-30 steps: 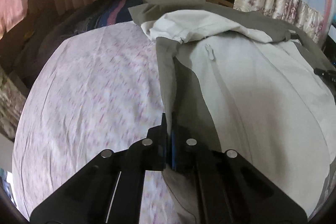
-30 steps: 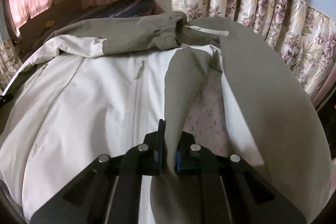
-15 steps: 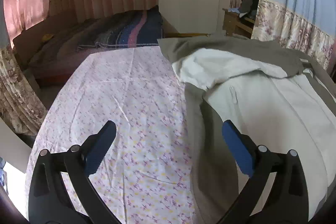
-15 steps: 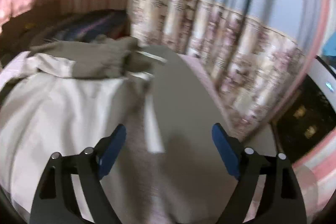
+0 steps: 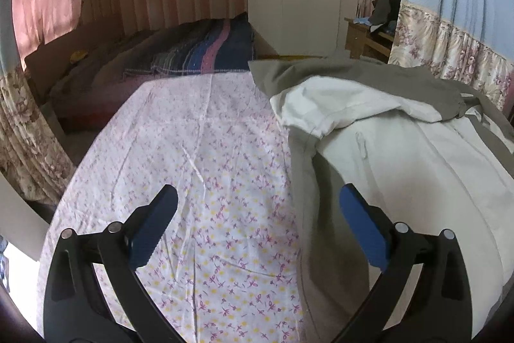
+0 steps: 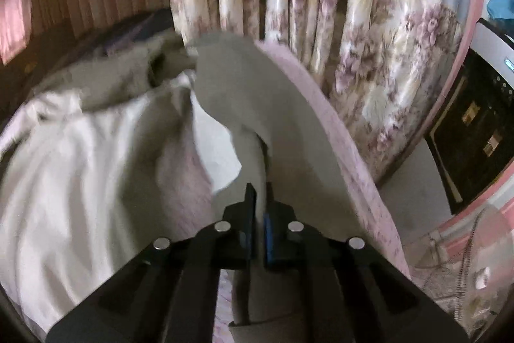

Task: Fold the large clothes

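Jacket (image 5: pixel 401 169) lay lengthwise on the bed (image 5: pixel 199 169), right of the left gripper (image 5: pixel 257 227), whose jaws stood wide and empty; the right gripper (image 6: pixel 259 214) pinched its grey flap (image 6: pixel 257 105), nearer.

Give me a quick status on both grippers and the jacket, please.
Left hand-held gripper open, empty. Right hand-held gripper shut on grey jacket panel. Jacket spread on floral sheet. Nothing in the way.

Both wrist views look steeply down, close over the bed (image 5: pixel 199 150) — sharing the jacket (image 5: pixel 401 169).
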{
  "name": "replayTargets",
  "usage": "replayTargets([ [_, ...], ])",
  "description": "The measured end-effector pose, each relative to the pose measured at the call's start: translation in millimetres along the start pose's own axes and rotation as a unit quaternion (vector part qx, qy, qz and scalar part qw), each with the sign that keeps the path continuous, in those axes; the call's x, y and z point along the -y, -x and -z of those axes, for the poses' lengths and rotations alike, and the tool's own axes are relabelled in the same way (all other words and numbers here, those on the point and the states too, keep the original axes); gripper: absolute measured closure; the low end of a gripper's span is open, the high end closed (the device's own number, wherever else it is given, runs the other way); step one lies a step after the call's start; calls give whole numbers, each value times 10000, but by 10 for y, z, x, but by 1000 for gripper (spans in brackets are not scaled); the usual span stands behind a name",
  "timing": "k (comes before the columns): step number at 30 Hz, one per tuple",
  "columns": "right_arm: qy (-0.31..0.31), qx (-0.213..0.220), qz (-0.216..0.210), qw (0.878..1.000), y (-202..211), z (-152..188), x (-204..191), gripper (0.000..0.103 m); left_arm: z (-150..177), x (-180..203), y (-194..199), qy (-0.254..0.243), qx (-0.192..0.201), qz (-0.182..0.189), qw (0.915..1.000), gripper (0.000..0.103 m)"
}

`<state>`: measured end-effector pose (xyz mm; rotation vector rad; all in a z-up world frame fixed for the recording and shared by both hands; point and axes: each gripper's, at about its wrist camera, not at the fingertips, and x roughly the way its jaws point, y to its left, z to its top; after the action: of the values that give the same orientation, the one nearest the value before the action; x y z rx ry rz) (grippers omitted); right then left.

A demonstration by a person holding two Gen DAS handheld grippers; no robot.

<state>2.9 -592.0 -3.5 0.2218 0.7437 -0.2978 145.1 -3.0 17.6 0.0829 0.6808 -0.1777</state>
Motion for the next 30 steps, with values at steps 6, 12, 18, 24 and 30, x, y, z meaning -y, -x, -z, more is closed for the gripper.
replayTargets([
  [6,170,715,-1155,9906,440,-426,-553,99,-342,91,264,-40,373,131,9992,3],
  [12,1014,623,-2346,9648,389,-581,-1791,99,-570,320,499,-168,697,346,9968,3],
  [18,1429,-115,-3100,9399,-132,-291,-2714,56,-519,363,550,-8,662,465,9967,3],
  [24,1403,668,-2520,9552,174,-304,-2416,38,-323,446,420,-46,290,466,9985,3],
  [30,989,871,-1896,9730,158,-399,-1688,31,-182,816,343,-83,-10,829,9965,3],
])
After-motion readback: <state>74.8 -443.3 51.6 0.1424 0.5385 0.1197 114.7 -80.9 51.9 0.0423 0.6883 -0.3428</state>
